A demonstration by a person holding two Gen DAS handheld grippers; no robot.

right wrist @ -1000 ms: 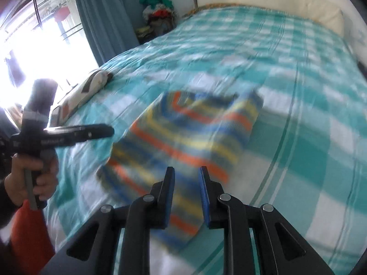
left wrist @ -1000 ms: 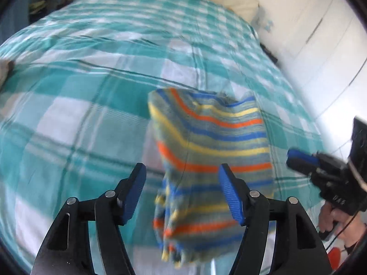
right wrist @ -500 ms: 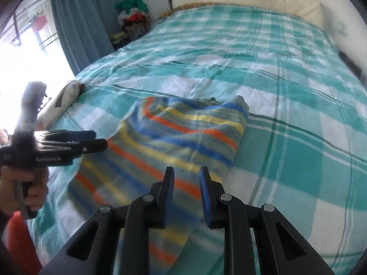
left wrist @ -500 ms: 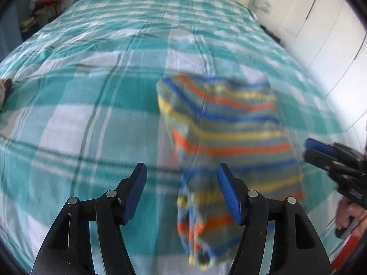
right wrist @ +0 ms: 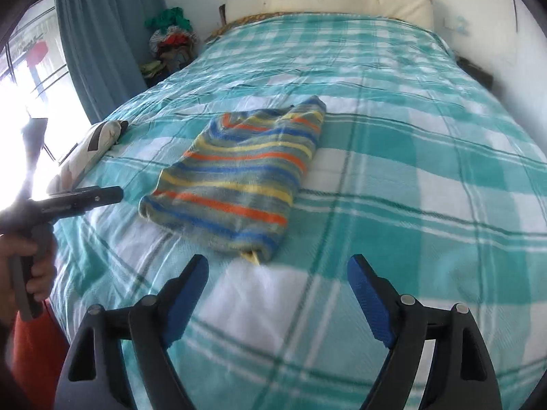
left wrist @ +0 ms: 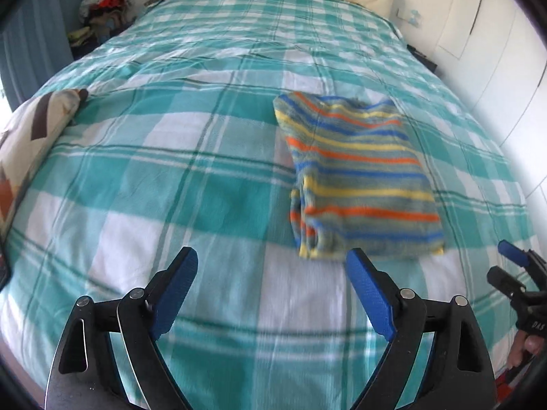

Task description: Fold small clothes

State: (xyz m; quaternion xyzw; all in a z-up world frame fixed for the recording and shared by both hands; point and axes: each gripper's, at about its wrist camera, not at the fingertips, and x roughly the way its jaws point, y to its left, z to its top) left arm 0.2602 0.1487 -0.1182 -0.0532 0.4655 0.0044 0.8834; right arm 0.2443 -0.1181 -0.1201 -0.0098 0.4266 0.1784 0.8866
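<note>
one folded striped garment [left wrist: 359, 177] lies flat on the checked bed [left wrist: 171, 171], near its foot edge. two grippers hover apart from it: left gripper [left wrist: 270, 294] spread wide, right gripper [right wrist: 277, 297] spread wide, both holding nothing. one patterned pillow [left wrist: 30, 126] sits at the bed's left.

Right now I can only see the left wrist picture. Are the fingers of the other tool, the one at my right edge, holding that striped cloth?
Observer: No. In the right wrist view the right gripper has its fingers spread wide with nothing between them. The striped garment lies folded on the bed ahead.
Operator: Who holds the tool I'm looking along?
Observer: A bare hand grips the handle of the left gripper.
Operator: Where does the daylight come from?
Observer: From a bright window beside the blue curtain.
</note>
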